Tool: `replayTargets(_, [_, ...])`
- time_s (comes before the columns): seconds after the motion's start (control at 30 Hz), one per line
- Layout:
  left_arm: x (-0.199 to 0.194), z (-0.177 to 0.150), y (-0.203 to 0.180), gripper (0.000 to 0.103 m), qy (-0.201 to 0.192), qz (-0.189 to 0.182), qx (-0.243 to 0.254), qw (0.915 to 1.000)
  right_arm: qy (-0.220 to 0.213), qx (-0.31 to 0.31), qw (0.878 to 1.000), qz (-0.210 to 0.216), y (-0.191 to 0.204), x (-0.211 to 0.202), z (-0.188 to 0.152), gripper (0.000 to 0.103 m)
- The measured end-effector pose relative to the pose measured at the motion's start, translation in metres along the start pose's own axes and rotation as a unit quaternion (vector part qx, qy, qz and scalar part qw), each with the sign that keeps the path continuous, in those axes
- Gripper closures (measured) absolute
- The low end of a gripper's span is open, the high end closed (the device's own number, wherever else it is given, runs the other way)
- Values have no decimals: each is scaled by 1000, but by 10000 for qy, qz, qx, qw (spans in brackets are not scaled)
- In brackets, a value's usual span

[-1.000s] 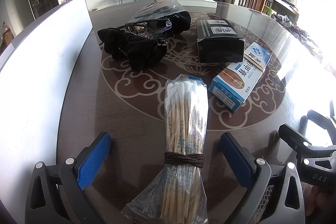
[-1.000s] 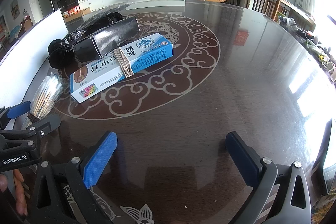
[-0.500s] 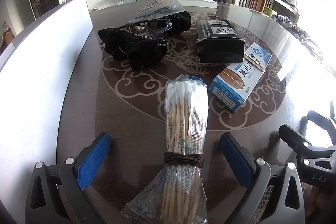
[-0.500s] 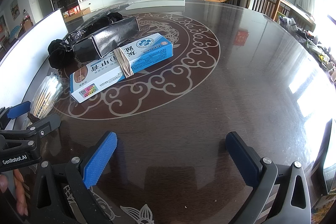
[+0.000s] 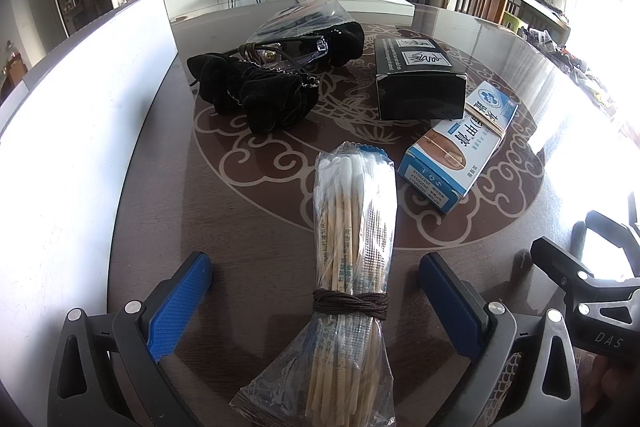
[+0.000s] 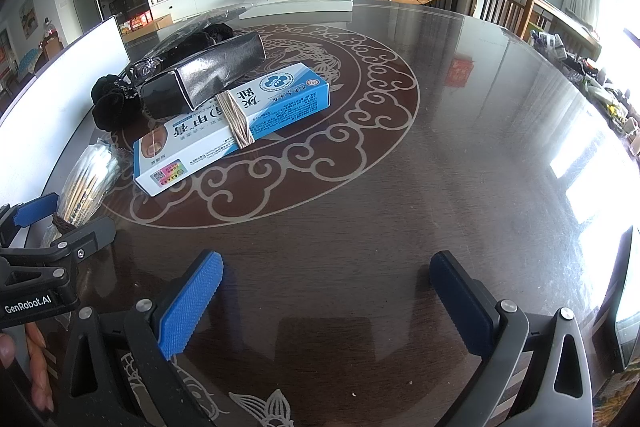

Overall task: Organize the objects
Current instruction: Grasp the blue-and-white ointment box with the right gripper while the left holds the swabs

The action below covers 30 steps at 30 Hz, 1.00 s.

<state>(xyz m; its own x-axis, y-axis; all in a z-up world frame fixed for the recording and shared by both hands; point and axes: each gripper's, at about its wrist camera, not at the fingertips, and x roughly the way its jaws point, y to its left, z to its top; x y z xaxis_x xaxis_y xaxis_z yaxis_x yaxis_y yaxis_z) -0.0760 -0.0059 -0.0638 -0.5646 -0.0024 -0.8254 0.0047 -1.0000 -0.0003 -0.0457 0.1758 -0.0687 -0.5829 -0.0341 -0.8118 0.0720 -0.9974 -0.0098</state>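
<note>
- The bag of cotton swabs (image 5: 352,263) lies flat on the dark tabletop (image 6: 440,163), its long axis running straight away from the left wrist camera: white cotton tips at the far end, the bunched open end of the plastic nearest the lens
- A brown cord (image 5: 350,305) is wound around the bag toward its near end
- The left gripper (image 5: 316,301) is spread wide and holds nothing; the bag sits between its blue-padded fingers (image 5: 182,303), roughly centred, with bare tabletop on both sides, so neither pad touches it
- Whether the fingers rest on the tabletop or hover just above it is hard to tell from this angle
- Beyond the swabs, to the right, a blue and white box (image 5: 460,143) lies on the tabletop at a slant, a band of rubber bands (image 6: 236,125) wrapped around its middle
- A black box (image 5: 420,79) sits just behind it, one corner seeming to overlap the blue box
- To the left of the black box lies a black velvet pouch (image 5: 260,95) with clear plastic packaging (image 5: 296,23) against it
- A white board (image 5: 68,131) stands along the left edge of the tabletop
- The right gripper (image 6: 326,301) is also wide open and empty, over bare tabletop well apart from the boxes
- In the right wrist view the swab bag shows at far left, beside the left gripper
</note>
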Motion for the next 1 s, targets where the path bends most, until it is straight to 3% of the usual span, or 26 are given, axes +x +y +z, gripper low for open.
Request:
replayTargets(0.23, [0,0,0,0,-2,0,-2,10000,193,136,9997,-48,-2,0,4,0])
replayTargets(0.37, [0,0,0,0,-2,1,0,10000,390,643,9954,587,2,7,29,0])
replayTargets(0.5, [0,0,0,0,-3,-2,-4,10000,448,675,9935,802,34,27,73,0])
replayTargets(0.6, [0,0,0,0,-5,-2,-7,10000,554,589,9937,779,59,48,99,0])
replayTargets(0.7, [0,0,0,0,-11,5,-3,10000,661,380,9960,465,66,65,102,1])
replayTargets(0.73, [0,0,0,0,-9,3,-2,10000,563,274,9973,393,64,62,98,3])
replayTargets(0.87, [1,0,-2,0,-6,4,-1,10000,201,15,9982,567,42,40,73,29])
replayTargets(1.0, [1,2,-3,0,80,-19,51,10000,262,-311,9958,818,16,23,51,35])
